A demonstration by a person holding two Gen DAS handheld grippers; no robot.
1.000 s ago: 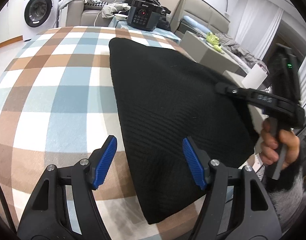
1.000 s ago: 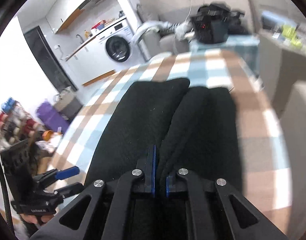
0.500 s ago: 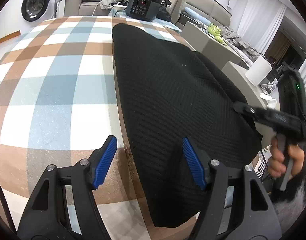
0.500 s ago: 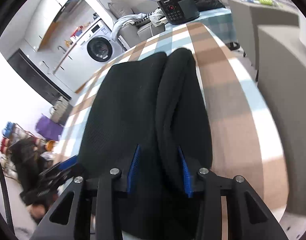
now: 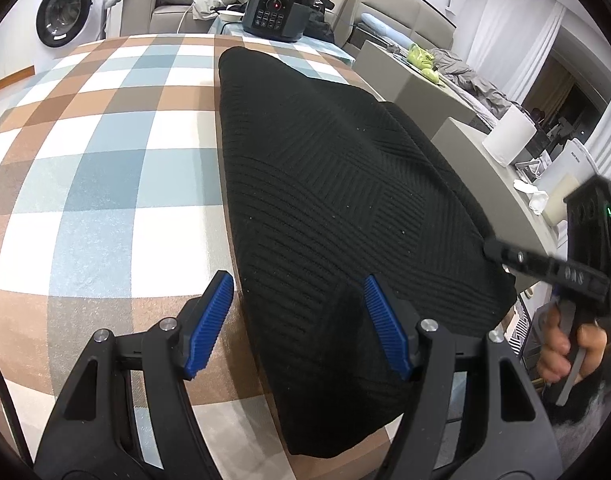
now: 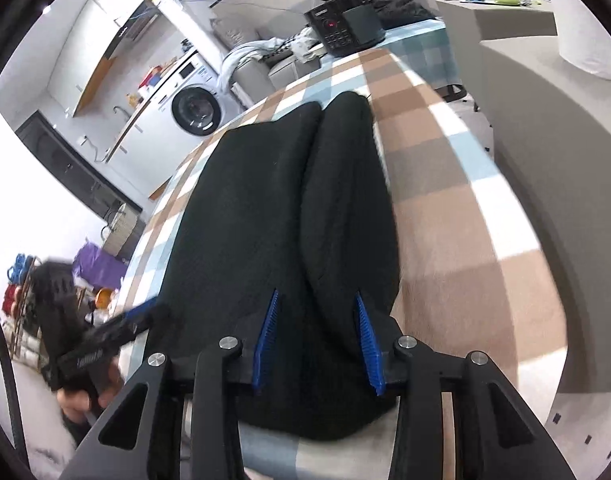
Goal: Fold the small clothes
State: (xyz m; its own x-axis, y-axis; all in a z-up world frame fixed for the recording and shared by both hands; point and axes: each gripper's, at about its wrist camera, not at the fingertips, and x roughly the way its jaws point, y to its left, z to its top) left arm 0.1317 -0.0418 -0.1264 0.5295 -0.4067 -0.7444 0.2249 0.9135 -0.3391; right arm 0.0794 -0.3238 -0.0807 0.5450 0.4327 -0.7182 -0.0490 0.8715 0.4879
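A checked cloth (image 5: 105, 184) in brown, blue and white is spread over the desk. On it a black knitted garment (image 5: 329, 200) is laid lengthwise, from six o'clock toward twelve in the left wrist view. The left gripper (image 5: 297, 320) is held low over the garment's near left edge; its blue fingers (image 5: 209, 320) are set wide apart, with nothing clamped. At four o'clock the right gripper (image 5: 493, 250) is seen at the garment's right corner, gripped by a hand (image 5: 561, 348). In the right wrist view its fingers (image 6: 267, 336) have just been opening and are parted, a fold of the garment (image 6: 265, 216) lying between them unpressed. A black cooker (image 5: 277, 16) is set at twelve o'clock beyond the garment.
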